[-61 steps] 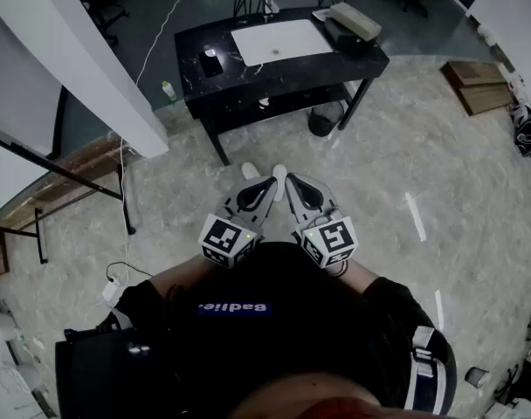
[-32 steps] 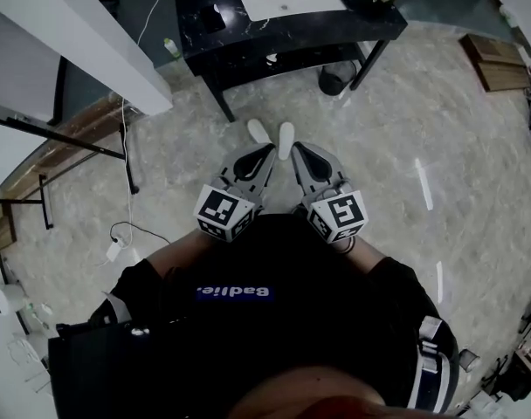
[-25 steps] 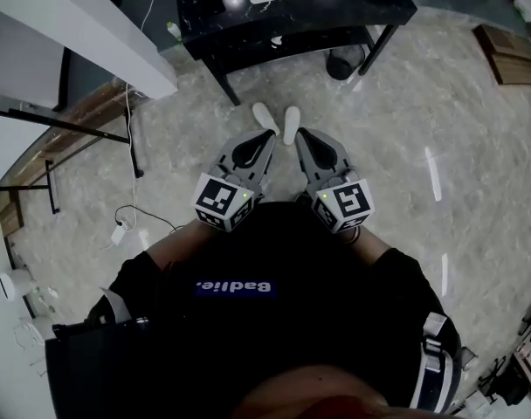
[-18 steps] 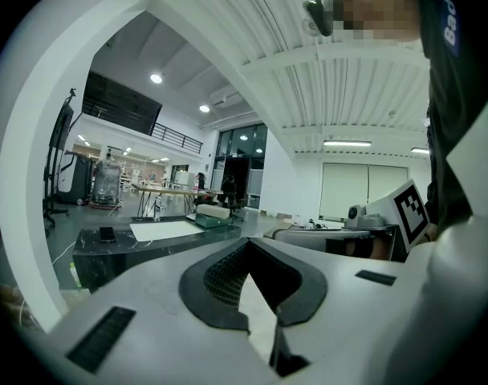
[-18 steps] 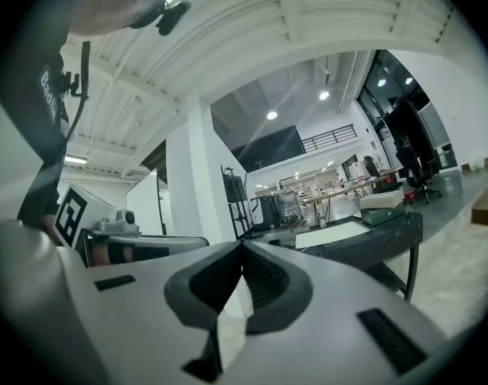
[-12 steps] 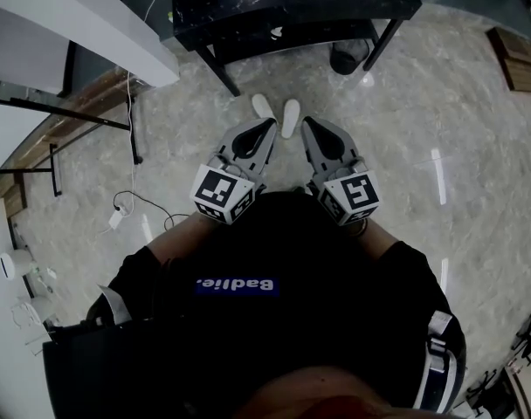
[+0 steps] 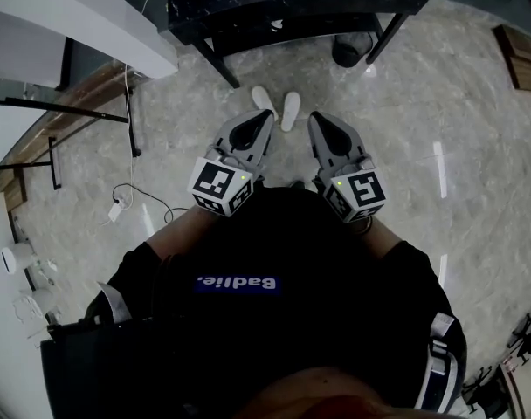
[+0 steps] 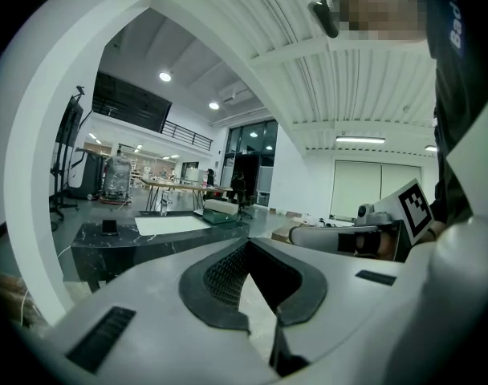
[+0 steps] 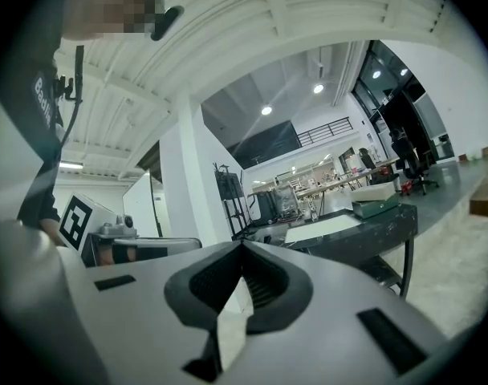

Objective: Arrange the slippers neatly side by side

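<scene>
The left gripper (image 8: 248, 245) has its jaws clenched tip to tip, with nothing held between the ribbed pads. The right gripper (image 9: 242, 245) is clenched the same way and is also empty. In the head view the left gripper (image 7: 264, 120) and right gripper (image 7: 317, 119) are held side by side in front of the person's black-clothed torso (image 7: 274, 304), both pointing away towards the far side of the scene.

Two white slippers lie on the marble floor (image 7: 440, 112) just beyond the jaw tips. The left slipper (image 7: 262, 99) sits right at the left gripper's tip in the picture, though contact cannot be judged from above. The right slipper (image 7: 290, 110) lies in the gap between the two grippers' tips, just beside its mate. The two slippers are close together and angled slightly towards each other at their near ends.

Farther on stands a black table (image 7: 283, 16), with a dark round object (image 7: 351, 51) on the floor under its right part. To the left, a white cable with a plug block (image 7: 115, 210) trails over the floor near a white panel (image 7: 73, 24).
</scene>
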Action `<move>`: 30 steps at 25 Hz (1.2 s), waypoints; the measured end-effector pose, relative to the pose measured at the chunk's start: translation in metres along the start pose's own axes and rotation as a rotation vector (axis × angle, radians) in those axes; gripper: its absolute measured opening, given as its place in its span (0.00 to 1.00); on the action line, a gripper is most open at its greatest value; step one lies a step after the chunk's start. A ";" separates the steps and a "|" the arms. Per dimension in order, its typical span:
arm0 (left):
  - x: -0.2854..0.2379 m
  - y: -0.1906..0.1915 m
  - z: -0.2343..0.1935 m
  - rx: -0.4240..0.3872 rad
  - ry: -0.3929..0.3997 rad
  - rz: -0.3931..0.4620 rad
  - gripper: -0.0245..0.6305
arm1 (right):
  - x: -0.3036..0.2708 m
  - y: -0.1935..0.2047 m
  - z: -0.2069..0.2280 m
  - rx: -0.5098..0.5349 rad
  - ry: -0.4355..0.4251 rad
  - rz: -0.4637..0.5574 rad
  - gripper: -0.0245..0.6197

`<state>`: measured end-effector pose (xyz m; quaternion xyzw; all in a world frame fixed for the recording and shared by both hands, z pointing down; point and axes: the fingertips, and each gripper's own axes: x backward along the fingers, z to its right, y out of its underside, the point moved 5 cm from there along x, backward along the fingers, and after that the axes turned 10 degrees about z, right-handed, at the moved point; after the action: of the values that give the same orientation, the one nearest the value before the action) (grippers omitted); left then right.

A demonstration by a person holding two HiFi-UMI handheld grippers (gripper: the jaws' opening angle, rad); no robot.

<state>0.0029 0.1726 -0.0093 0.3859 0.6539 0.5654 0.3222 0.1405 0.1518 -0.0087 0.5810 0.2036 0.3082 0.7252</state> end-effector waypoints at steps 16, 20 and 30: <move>-0.062 0.068 -0.160 0.009 0.092 -0.159 0.03 | -0.108 0.046 0.028 0.001 0.241 -0.040 0.04; -0.085 0.101 -0.212 0.009 0.138 -0.243 0.03 | -0.150 0.069 0.036 -0.005 0.309 -0.067 0.04; -0.131 0.181 -0.285 -0.011 0.251 -0.365 0.03 | -0.215 0.107 0.058 0.046 0.416 -0.091 0.04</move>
<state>-0.1513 -0.0694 0.2109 0.1860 0.7449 0.5447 0.3375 -0.0007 -0.0221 0.0951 0.5116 0.3819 0.3835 0.6673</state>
